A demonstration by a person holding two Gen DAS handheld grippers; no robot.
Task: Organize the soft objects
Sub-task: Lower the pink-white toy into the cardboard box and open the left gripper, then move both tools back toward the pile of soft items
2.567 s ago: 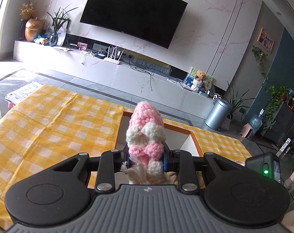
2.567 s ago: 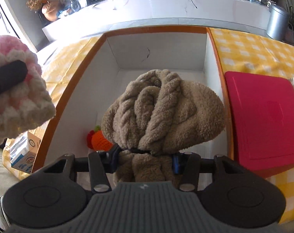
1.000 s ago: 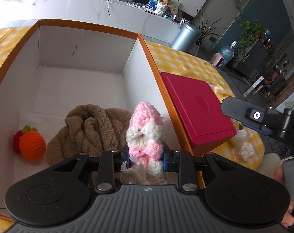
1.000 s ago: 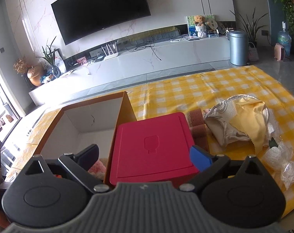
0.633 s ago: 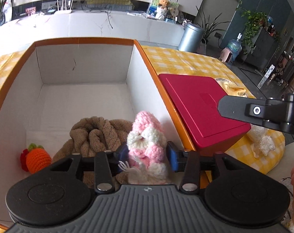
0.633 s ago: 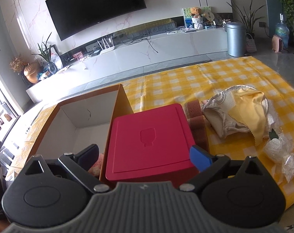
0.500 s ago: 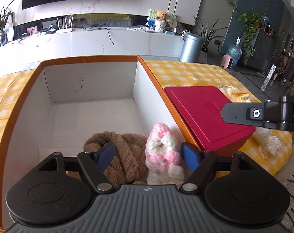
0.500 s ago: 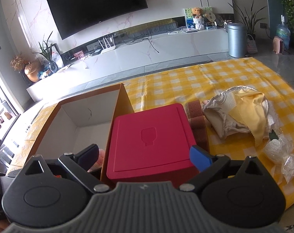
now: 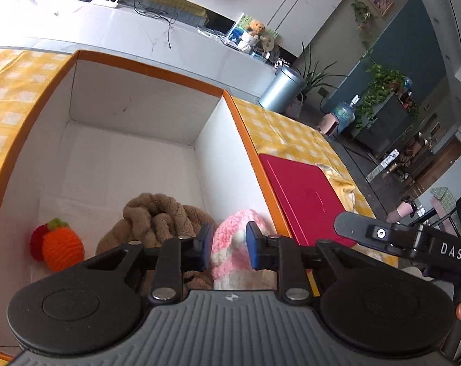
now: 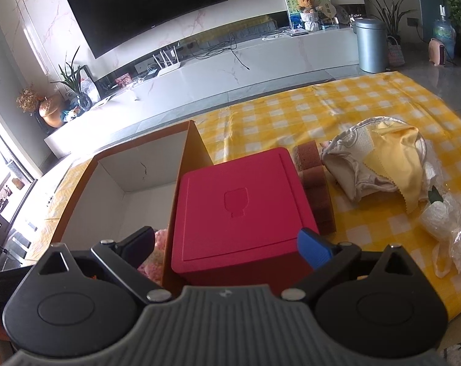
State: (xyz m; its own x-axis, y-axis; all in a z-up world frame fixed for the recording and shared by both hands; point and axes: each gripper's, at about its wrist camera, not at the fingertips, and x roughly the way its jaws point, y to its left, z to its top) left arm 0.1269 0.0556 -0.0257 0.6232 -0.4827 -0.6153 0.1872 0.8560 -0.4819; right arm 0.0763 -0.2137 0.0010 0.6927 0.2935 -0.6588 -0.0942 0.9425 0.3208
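— Where's the pink and white knitted toy (image 9: 234, 245) now?

— In the white box with the orange rim (image 9: 145, 70), against its right wall, just past my left gripper (image 9: 229, 249). The toy shows through the gap between my blue pads (image 9: 206, 248), lower down in the box. My jaws have just been closing to a narrow gap; I cannot tell whether the pads touch it.

— What lies beside it?

— The brown fleece bundle (image 9: 157, 219) touches its left side; the orange knitted fruit (image 9: 61, 248) sits further left, apart.

— And your other tool?

— My right gripper (image 10: 227, 245) is spread wide, holding nothing, above the red box (image 10: 242, 210) outside the orange wall.
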